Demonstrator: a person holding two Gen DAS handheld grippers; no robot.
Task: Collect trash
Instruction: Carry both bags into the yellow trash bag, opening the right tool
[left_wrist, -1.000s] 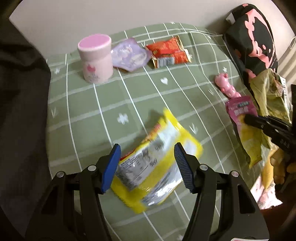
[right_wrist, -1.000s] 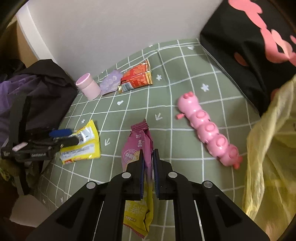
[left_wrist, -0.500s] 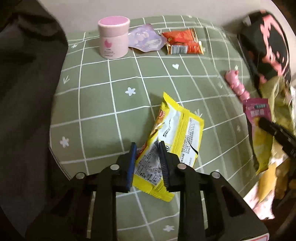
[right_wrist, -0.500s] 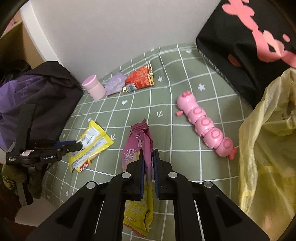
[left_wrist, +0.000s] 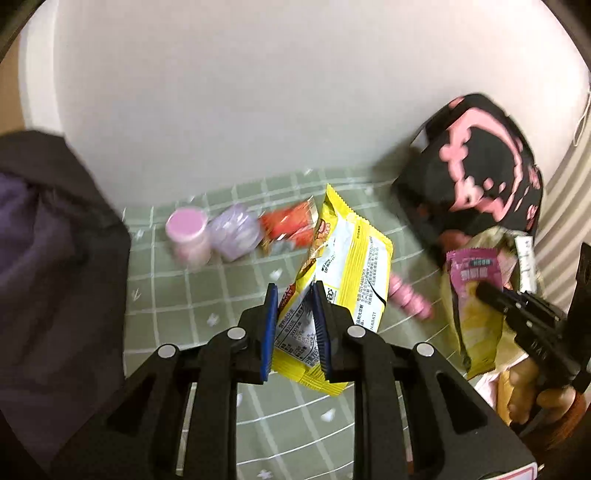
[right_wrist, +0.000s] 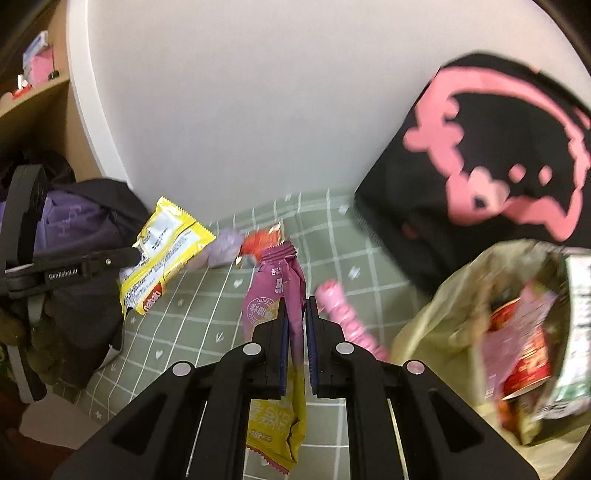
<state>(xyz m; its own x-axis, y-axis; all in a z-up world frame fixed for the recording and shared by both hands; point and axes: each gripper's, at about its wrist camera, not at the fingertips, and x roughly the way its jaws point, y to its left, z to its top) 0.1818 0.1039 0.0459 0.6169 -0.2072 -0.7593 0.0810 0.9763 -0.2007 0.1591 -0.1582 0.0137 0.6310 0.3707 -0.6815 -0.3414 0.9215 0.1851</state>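
My left gripper (left_wrist: 294, 295) is shut on a yellow snack wrapper (left_wrist: 347, 258) and holds it lifted above the green checked bedsheet (left_wrist: 207, 295); it also shows in the right wrist view (right_wrist: 162, 251). My right gripper (right_wrist: 296, 306) is shut on a magenta and yellow snack packet (right_wrist: 279, 288), held up beside the open yellowish trash bag (right_wrist: 461, 295), which holds several wrappers. That packet shows in the left wrist view (left_wrist: 476, 288) too. A red wrapper (left_wrist: 291, 225) and a purple pouch (left_wrist: 236, 232) lie at the back of the sheet.
A pink jar (left_wrist: 186, 232) stands by the purple pouch. A pink caterpillar toy (right_wrist: 343, 317) lies on the sheet near the bag. A black and pink bag (right_wrist: 498, 158) stands at the back right. Dark clothing (left_wrist: 55, 277) is piled at the left. White wall behind.
My left gripper closed on the yellow wrapper and lifted it off the sheet. My right gripper, still holding the magenta packet, moved toward the trash bag, whose opening now shows.
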